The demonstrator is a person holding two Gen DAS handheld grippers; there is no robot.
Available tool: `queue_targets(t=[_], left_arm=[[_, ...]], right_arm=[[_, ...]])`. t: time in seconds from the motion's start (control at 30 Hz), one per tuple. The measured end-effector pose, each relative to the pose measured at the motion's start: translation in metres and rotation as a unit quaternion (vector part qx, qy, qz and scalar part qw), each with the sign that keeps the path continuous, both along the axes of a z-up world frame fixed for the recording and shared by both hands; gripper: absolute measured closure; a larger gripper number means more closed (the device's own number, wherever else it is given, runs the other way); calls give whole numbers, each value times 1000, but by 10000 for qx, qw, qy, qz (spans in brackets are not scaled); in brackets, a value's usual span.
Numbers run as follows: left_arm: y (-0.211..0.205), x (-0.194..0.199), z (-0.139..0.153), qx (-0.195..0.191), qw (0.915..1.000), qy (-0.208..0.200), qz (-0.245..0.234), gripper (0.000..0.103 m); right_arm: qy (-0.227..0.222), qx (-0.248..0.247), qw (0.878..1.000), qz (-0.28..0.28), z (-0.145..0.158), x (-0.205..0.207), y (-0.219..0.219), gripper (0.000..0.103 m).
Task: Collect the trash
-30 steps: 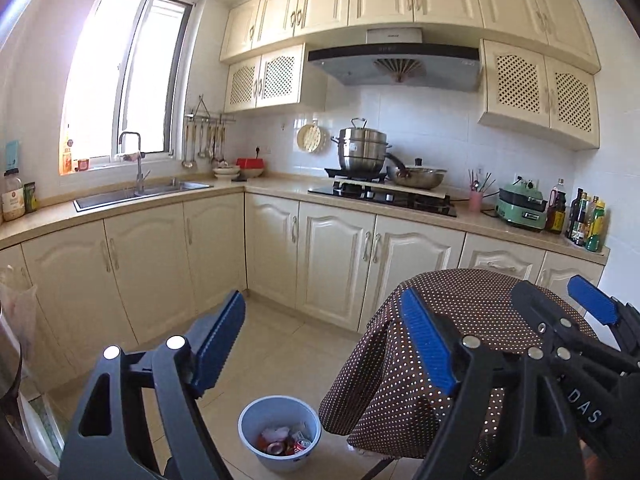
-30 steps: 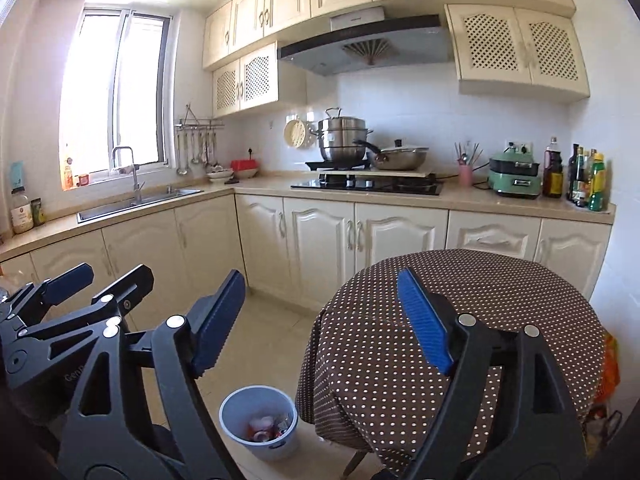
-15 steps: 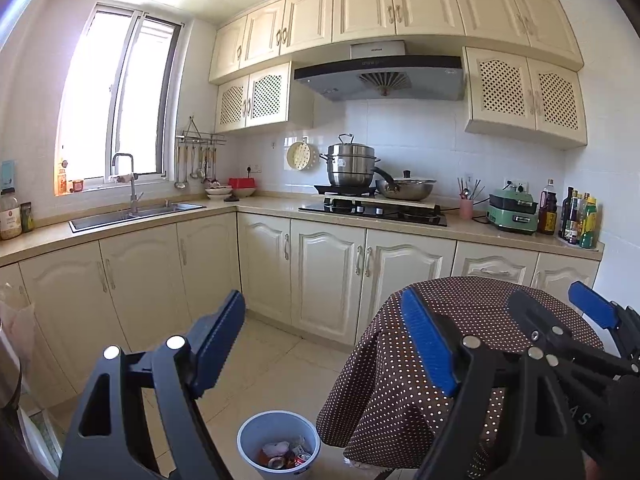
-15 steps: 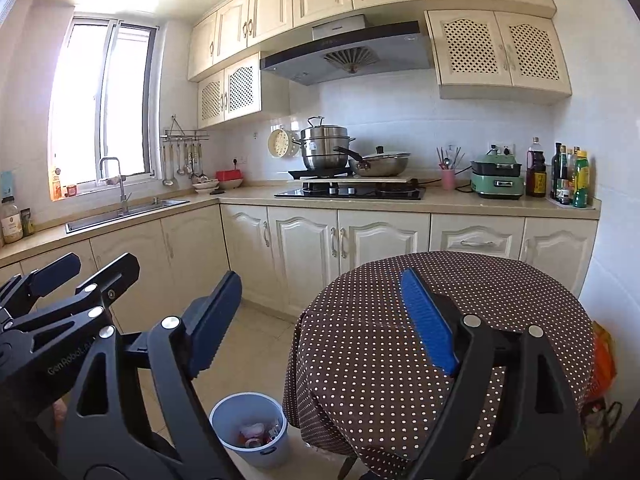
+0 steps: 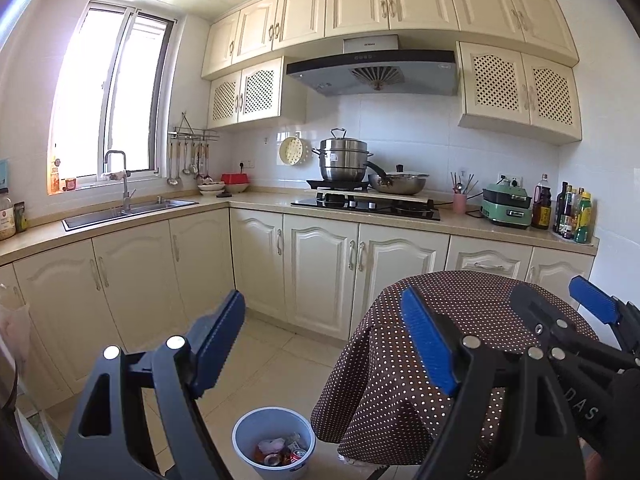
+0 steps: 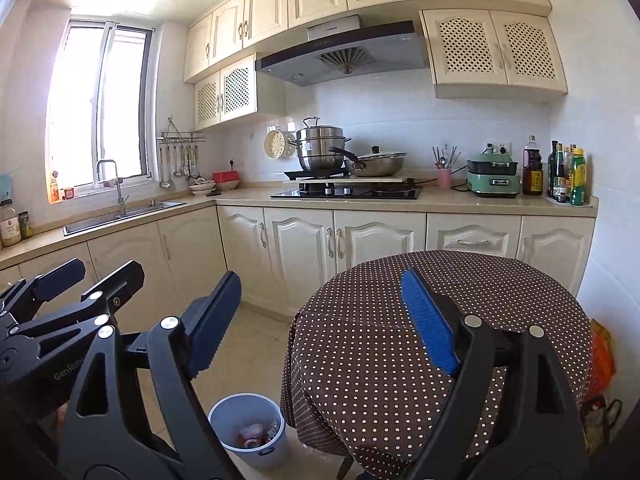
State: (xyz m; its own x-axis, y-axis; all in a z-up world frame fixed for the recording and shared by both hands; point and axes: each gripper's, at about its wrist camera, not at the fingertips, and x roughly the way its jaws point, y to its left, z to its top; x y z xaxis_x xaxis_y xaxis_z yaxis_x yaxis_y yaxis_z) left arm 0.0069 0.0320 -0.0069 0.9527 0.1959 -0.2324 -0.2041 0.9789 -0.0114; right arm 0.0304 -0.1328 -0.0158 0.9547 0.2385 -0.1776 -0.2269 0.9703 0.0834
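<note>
Kitchen view is shifted between the earlier frames and now: the upper cabinets and ceiling fill more of both wrist views, and the floor at the bottom edge is cut shorter. Both claws are judged to be tipped slightly upward, away from the work area, with little travel otherwise.

Round desk (image 6: 400, 320), draped in a brown dotted cloth, is seen bare on top in both views; no loose trash is visible on it or on the floor tiles nearby.

Bin (image 5: 274, 444), light blue, stands on the floor just beside the desk's left edge. Trash (image 5: 280, 454) is seen inside it: cans and crumpled wrappers, details too small to sort.

Left claw (image 5: 320, 344) is held wide apart, nothing between the pads. Right claw (image 6: 320, 320) is likewise spread wide and empty, a touch wider than a second ago, now steady. Each is glimpsed at the edge of the other's view.

Judgement: collection appears complete or near complete, since the rubbish already lies in the bin and neither claw carries anything.
</note>
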Motion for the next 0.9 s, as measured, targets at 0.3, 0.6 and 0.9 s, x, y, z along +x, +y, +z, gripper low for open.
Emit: queue_targets(t=[0.3,0.6,0.9], left_arm=[[-1,0,0,11,10000,-1,-7,24],[-2,2,-2,4,10000,15,-52,24],[-1,2,-3,7,10000,11,-61,24]], right_arm=[[5,11,10000,-1,0,1,-2,21],[5,17,10000,-18,-1,1,-2,21],[6,17,10000,-35,-1,-1,-2,21]])
